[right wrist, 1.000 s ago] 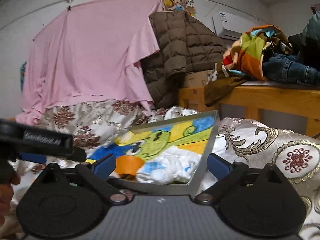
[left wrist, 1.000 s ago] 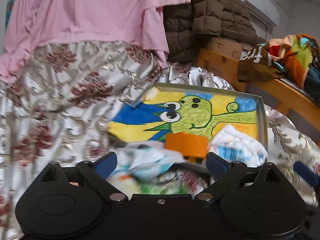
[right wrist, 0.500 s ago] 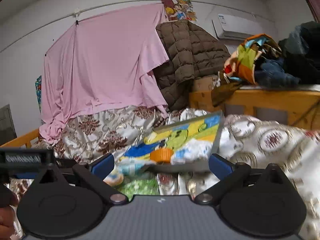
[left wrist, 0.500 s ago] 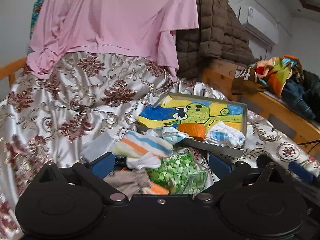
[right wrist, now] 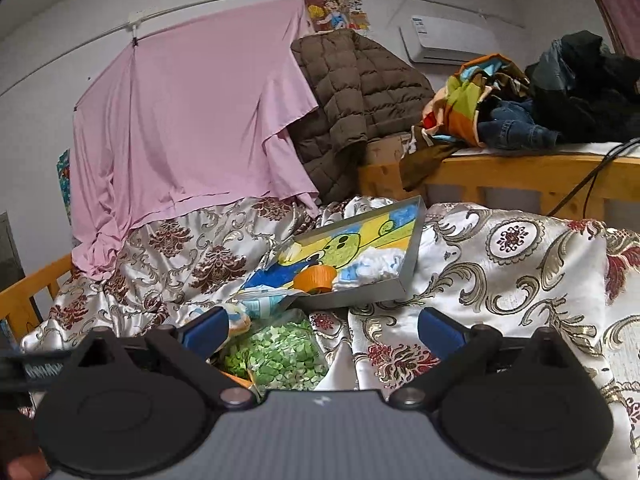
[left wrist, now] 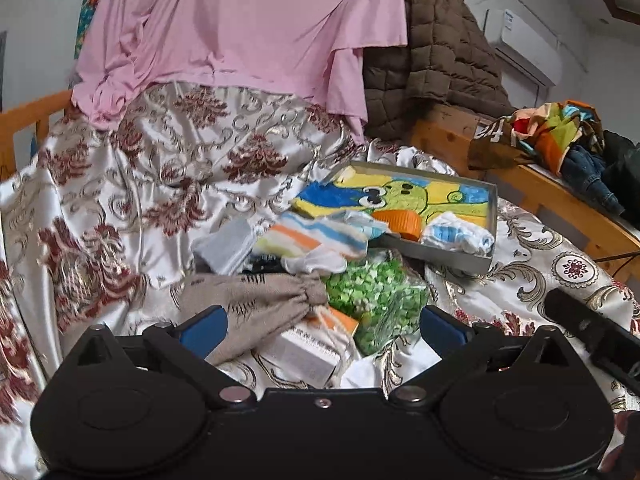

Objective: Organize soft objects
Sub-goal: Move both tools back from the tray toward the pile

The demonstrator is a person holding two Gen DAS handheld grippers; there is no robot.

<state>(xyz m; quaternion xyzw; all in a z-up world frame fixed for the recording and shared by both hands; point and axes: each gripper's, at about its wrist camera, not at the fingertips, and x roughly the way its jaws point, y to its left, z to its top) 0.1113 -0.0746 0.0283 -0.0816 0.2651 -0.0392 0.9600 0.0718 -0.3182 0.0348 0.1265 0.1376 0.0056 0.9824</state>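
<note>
A heap of soft things lies on the patterned satin bedspread (left wrist: 132, 184). It includes a beige sock (left wrist: 256, 308), a striped sock (left wrist: 316, 238), a white sock (left wrist: 316, 264), a grey cloth (left wrist: 226, 246) and a green-speckled bag (left wrist: 376, 296). Behind the heap, a grey tray (left wrist: 460, 258) with a cartoon picture holds an orange piece (left wrist: 398, 222) and a white-and-blue cloth (left wrist: 456, 236). My left gripper (left wrist: 323, 330) hangs open over the beige sock and a small box (left wrist: 308, 354), holding nothing. My right gripper (right wrist: 323, 330) is open and empty in front of the tray (right wrist: 360, 294), with the green bag (right wrist: 276, 354) at its left finger.
A pink sheet (right wrist: 192, 120) and a brown quilted coat (right wrist: 352, 100) hang at the back. A wooden bed frame (right wrist: 520, 176) at the right carries piled clothes (right wrist: 500, 108). The right gripper's body (left wrist: 592, 332) shows at the left wrist view's right edge.
Both grippers have drawn back from the tray and stayed open. The heap of socks, the green bag and the small box have come into view in front of the tray.
</note>
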